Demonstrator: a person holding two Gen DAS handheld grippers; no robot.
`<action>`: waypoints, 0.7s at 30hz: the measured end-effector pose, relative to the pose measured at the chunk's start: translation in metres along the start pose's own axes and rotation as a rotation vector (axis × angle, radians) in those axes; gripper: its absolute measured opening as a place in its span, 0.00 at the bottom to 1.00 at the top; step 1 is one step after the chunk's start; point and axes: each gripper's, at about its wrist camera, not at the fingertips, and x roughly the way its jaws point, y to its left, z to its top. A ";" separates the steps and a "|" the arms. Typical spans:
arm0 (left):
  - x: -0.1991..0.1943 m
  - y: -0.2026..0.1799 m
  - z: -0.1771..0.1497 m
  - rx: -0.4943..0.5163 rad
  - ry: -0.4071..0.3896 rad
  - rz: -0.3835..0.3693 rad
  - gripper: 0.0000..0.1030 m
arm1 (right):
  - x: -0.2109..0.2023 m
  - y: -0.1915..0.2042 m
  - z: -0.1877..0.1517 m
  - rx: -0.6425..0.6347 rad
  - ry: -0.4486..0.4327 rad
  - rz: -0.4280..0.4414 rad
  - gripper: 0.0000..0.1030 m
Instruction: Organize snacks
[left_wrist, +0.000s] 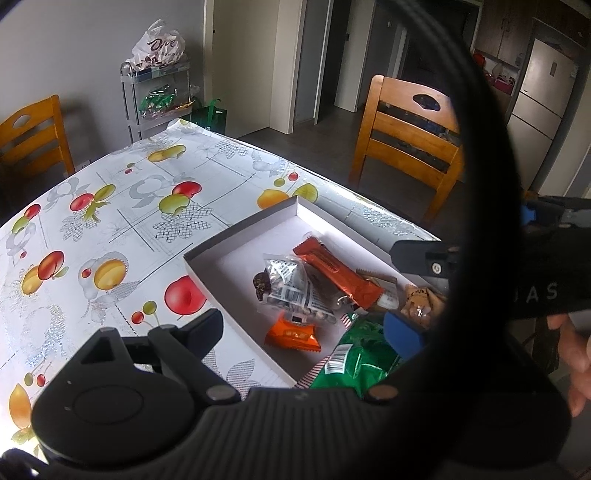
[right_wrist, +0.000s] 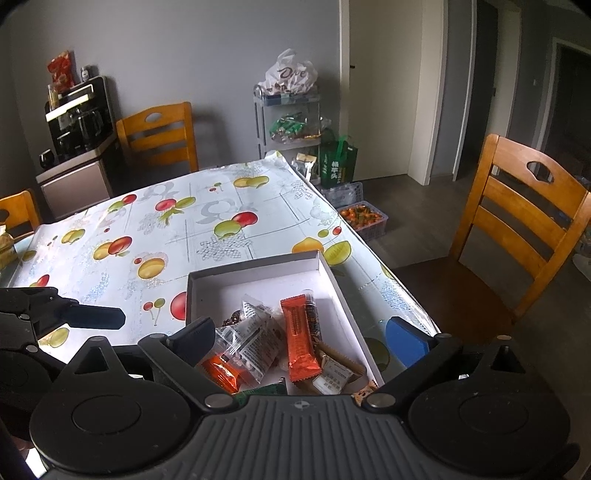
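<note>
A shallow white box (left_wrist: 207, 258) (right_wrist: 255, 273) lies on the fruit-print tablecloth (left_wrist: 110, 206) near the table's right edge. It holds several snacks: a long orange bar (left_wrist: 338, 271) (right_wrist: 299, 339), a clear packet with printed label (left_wrist: 291, 291) (right_wrist: 251, 338), a small orange packet (left_wrist: 293, 334) (right_wrist: 223, 371), a green bag (left_wrist: 354, 360) and tan wrapped pieces (left_wrist: 417, 299). My left gripper (left_wrist: 303, 334) is open and empty above the box's near end. My right gripper (right_wrist: 301, 338) is open and empty over the snacks; it also shows in the left wrist view (left_wrist: 417, 254).
Wooden chairs stand at the right (right_wrist: 517, 229) (left_wrist: 410, 140) and far side (right_wrist: 159, 136) of the table. A wire cart (right_wrist: 288, 122) with snack bags, a green bag (right_wrist: 338, 162) and crates of oranges (right_wrist: 364, 218) sit beyond the far corner. A coffee machine (right_wrist: 77, 118) stands at left.
</note>
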 end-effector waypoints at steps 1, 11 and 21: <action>0.000 -0.001 0.000 0.000 0.000 -0.001 0.92 | -0.001 0.000 0.000 0.001 0.000 0.001 0.97; -0.001 -0.004 -0.001 0.002 -0.002 -0.004 0.92 | -0.003 -0.003 -0.001 0.003 -0.004 -0.003 0.97; -0.002 -0.010 0.000 0.010 -0.003 -0.008 0.92 | -0.007 -0.007 -0.002 0.006 -0.008 -0.006 0.97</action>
